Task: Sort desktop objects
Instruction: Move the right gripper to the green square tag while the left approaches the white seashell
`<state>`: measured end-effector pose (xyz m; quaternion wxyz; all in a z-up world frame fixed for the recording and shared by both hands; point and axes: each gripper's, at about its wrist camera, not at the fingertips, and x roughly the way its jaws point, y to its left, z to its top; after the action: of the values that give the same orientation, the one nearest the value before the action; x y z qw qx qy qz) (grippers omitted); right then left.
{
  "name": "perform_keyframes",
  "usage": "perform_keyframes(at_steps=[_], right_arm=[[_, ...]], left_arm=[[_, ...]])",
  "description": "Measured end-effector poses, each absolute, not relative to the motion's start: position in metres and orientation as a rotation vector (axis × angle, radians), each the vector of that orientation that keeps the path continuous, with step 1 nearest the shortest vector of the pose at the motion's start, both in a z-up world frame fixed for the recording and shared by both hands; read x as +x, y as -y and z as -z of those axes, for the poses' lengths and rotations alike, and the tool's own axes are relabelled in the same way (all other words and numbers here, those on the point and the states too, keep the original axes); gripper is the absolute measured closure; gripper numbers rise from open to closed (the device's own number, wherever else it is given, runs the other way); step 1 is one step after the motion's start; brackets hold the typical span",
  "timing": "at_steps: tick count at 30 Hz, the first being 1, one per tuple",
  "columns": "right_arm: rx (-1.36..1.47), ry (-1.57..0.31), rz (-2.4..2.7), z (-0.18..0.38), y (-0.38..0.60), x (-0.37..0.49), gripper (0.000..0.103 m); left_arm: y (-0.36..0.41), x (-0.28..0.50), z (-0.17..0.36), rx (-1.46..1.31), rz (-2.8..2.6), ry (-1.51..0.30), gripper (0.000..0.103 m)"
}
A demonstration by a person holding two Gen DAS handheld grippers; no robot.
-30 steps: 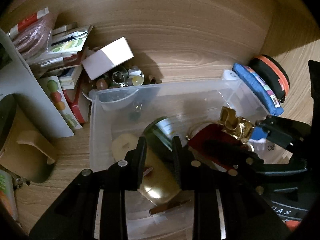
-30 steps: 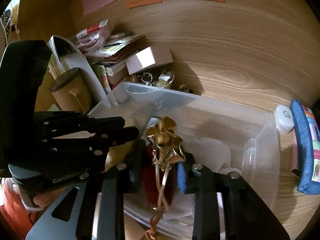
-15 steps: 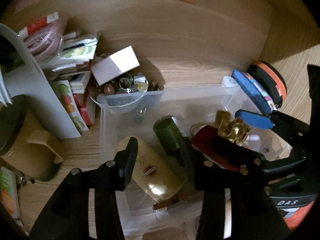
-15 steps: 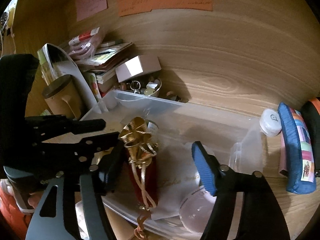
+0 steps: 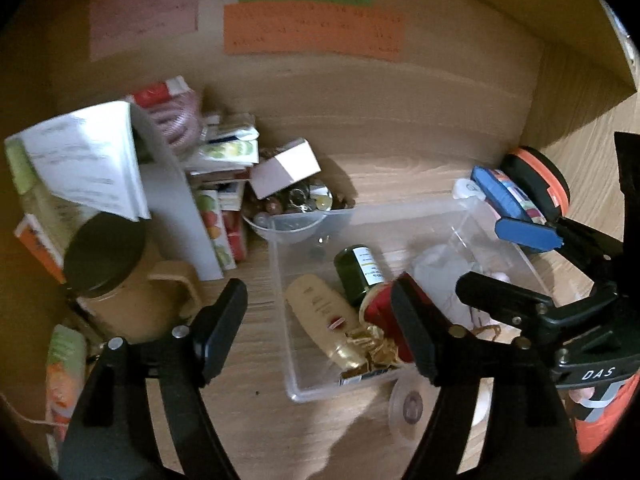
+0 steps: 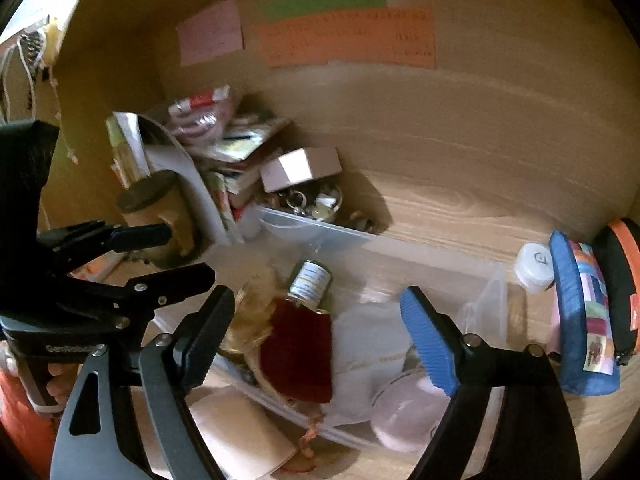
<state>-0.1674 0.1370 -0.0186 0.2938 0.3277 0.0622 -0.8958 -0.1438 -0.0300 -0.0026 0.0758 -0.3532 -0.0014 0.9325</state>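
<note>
Both grippers hovered with jaws spread wide, holding nothing: left gripper (image 5: 320,332), right gripper (image 6: 320,332). The red pouch (image 6: 298,354) with gold ribbon (image 5: 370,346) lay inside the clear bin (image 5: 280,280), touching the green bottle (image 5: 358,274) and gold tube (image 5: 326,320).

Ahead of the left gripper (image 5: 320,326) bare wooden desk (image 5: 420,152) runs open to the back wall. To its left a lidded jar (image 5: 106,256), an open booklet (image 5: 80,164) and stacked packets (image 5: 228,152) crowd the way. The clear bin (image 5: 280,280) sits under its right finger, filled by a gold tube (image 5: 324,320), a green bottle (image 5: 358,276) and a red pouch (image 5: 380,312). Right of the right gripper (image 6: 316,338), a blue case (image 6: 580,316) and white cap (image 6: 534,266) block the bin's far side; between them and the trinket bowl (image 6: 316,204) the desk lies open
</note>
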Motion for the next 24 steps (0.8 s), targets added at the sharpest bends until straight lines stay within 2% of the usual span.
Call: perform_keyframes(at_steps=[9, 11, 24], right_arm=[[0.861, -0.193, 2.409, 0.008, -0.139, -0.134, 0.02], [0.863, -0.188, 2.414, 0.008, -0.142, -0.127, 0.02], [0.867, -0.197, 2.448, 0.023, -0.157, -0.071, 0.02]], left_arm=[[0.035, -0.106, -0.005, -1.034, -2.844, -0.048, 0.027], [0.037, -0.096, -0.005, -1.034, -2.849, -0.057, 0.008], [0.057, -0.03, 0.015, -1.043, -2.886, -0.104, 0.007]])
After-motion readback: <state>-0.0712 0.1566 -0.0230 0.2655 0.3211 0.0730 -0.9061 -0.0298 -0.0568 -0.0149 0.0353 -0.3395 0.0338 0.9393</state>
